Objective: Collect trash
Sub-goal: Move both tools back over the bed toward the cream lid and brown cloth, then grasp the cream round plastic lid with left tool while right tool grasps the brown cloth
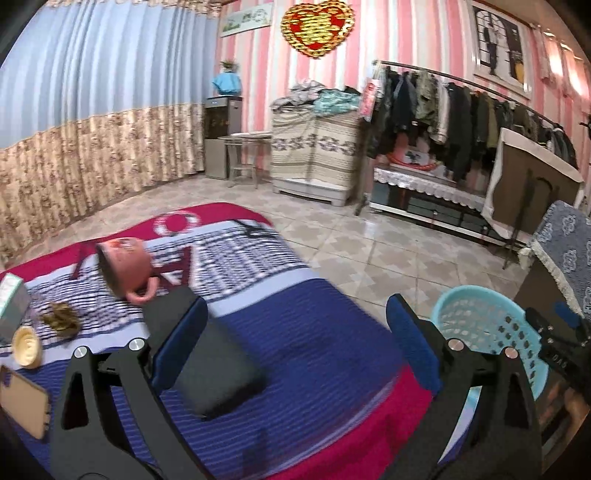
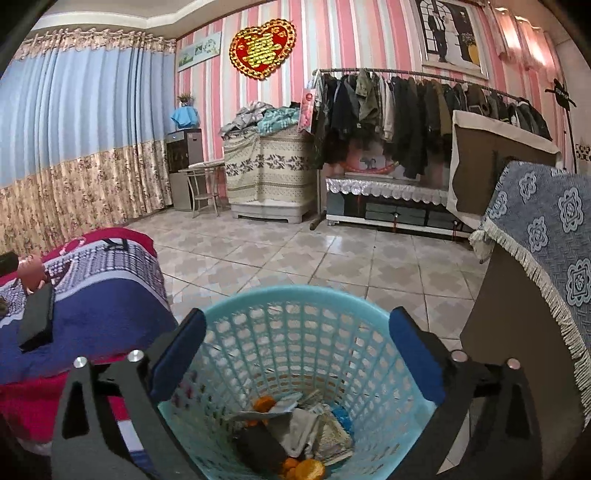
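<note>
Scrap (image 1: 62, 320), brown and crumpled, lay on the bedcover (image 1: 295, 314) at nine o'clock of my spread, empty left gripper (image 1: 295, 343); it looked light and soft, so I judged pinching its bunched middle best. My right gripper (image 2: 295, 350) gaped empty over the basket (image 2: 306, 295).

Pink-and-white striped wall (image 2: 354, 40) behind, hung with a red-and-gold heart ornament (image 2: 262, 48) and a framed picture (image 2: 448, 33). Blue pleated curtain with a beige floral lower band (image 2: 81, 140) at left. Beside it, a dark water dispenser topped by a blue bottle (image 2: 184, 147). Next along, a cabinet draped in beige patterned cloth (image 2: 269, 170), folded laundry heaped on top. Long metal rail of dark hanging jackets (image 2: 399, 110) at right, above a low lace-covered stand (image 2: 388, 195). Beige diamond-patterned floor tiles (image 2: 295, 254) throughout. On the bed's red, blue and white striped blanket (image 1: 295, 332): a tipped pink ceramic mug (image 1: 125, 266) and a flat black rectangular case (image 1: 218, 369).
</note>
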Action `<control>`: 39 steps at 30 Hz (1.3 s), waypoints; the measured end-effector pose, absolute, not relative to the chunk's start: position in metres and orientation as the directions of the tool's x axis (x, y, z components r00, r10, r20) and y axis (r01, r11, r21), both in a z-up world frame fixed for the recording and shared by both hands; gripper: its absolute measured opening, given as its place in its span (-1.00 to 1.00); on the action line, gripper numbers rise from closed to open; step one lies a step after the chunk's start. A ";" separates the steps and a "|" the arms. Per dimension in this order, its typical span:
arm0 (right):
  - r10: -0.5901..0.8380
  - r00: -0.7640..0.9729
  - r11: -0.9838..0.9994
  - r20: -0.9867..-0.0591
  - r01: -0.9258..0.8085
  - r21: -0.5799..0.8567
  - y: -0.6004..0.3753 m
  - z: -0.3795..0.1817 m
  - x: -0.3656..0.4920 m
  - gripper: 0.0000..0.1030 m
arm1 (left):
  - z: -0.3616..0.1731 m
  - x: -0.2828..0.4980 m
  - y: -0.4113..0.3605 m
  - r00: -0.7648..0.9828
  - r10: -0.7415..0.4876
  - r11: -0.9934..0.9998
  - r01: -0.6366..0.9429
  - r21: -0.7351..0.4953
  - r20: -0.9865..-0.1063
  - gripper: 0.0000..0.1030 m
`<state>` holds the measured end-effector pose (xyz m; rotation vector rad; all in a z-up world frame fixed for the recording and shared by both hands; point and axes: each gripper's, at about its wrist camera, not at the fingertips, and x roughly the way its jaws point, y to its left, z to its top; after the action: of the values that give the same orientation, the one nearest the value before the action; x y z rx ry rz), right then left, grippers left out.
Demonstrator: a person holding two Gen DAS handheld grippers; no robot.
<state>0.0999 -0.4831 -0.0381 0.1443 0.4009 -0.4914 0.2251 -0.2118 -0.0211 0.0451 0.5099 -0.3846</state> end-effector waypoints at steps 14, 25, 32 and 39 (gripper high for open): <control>-0.262 0.888 0.958 -0.379 0.286 0.008 -0.371 -0.015 0.136 0.91 | -0.019 0.228 -0.050 0.857 -0.124 0.992 0.116 -0.047 -0.500 0.88; -0.090 0.910 0.996 -0.405 0.088 -0.025 -0.274 -0.025 0.177 0.91 | -0.043 0.234 0.069 0.817 0.034 0.997 -0.068 -0.036 -0.576 0.88; -0.005 0.901 0.998 -0.433 -0.019 -0.052 -0.225 -0.035 0.196 0.91 | -0.069 0.256 0.094 0.761 0.053 0.993 -0.110 -0.048 -0.646 0.88; 0.040 0.893 0.993 -0.449 -0.083 -0.078 -0.194 -0.036 0.212 0.91 | -0.085 0.300 0.095 0.686 0.062 0.991 -0.131 -0.040 -0.725 0.88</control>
<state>0.2123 -0.1941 -0.0364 -0.0960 0.4637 0.0639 0.2996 0.0953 -0.0847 -0.0909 0.8075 0.1085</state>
